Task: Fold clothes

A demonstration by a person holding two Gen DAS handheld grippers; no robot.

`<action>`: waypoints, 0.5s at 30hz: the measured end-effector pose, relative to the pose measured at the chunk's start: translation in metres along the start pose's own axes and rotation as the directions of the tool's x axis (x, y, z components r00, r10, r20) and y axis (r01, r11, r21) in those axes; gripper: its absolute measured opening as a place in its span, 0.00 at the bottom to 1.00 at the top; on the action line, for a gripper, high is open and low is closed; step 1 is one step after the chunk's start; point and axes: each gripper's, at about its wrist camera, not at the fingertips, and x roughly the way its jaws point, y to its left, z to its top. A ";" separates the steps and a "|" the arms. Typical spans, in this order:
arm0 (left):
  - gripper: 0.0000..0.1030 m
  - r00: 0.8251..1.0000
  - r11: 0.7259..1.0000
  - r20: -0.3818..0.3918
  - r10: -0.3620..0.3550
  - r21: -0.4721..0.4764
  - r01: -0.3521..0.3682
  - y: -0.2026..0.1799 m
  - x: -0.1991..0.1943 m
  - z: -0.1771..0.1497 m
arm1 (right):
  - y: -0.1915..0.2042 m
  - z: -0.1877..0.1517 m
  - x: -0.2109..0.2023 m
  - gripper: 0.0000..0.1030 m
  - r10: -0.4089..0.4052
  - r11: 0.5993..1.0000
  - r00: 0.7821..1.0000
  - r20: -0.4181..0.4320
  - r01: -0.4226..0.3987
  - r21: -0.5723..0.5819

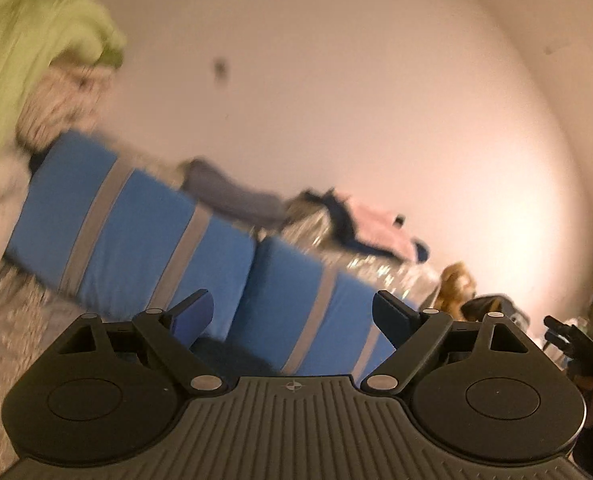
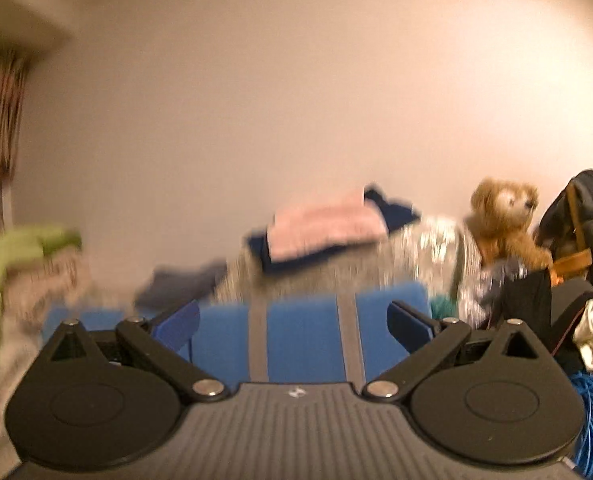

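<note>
The left gripper [image 1: 292,316] is seen with its jaws spread wide and nothing between them; only the blue cushion with grey stripes [image 1: 136,232] is framed in the gap. The right gripper [image 2: 294,326] is likewise held wide apart and empty, with the same blue cushion [image 2: 304,340] seen beyond its fingers.

From the left wrist view, a grey garment [image 1: 228,192] is found at about 11 o'clock of the jaws, lying behind the cushion. At 1 o'clock, a pink garment [image 1: 380,228] is laid over a dark blue one [image 1: 344,216], both on a shiny patterned cover [image 1: 360,264]. A lime-green garment [image 1: 36,52] is draped at 10 o'clock, above a pale heap. The plain wall [image 1: 336,80] fills the rest.

From the right wrist view, the pink garment [image 2: 324,228] is placed at 12 o'clock, the grey garment [image 2: 180,284] at 10 o'clock, and the lime-green garment [image 2: 12,256] at 9 o'clock. A teddy bear [image 2: 504,220] is seated at 2 o'clock, with a dark jacket [image 2: 588,216] just beside it. Both views are blurred.
</note>
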 end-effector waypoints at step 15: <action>0.88 0.990 0.974 0.118 -0.072 0.220 0.044 -0.067 -0.068 0.071 | 0.000 0.105 -0.088 1.00 0.071 0.996 0.988 0.136 -0.077 0.036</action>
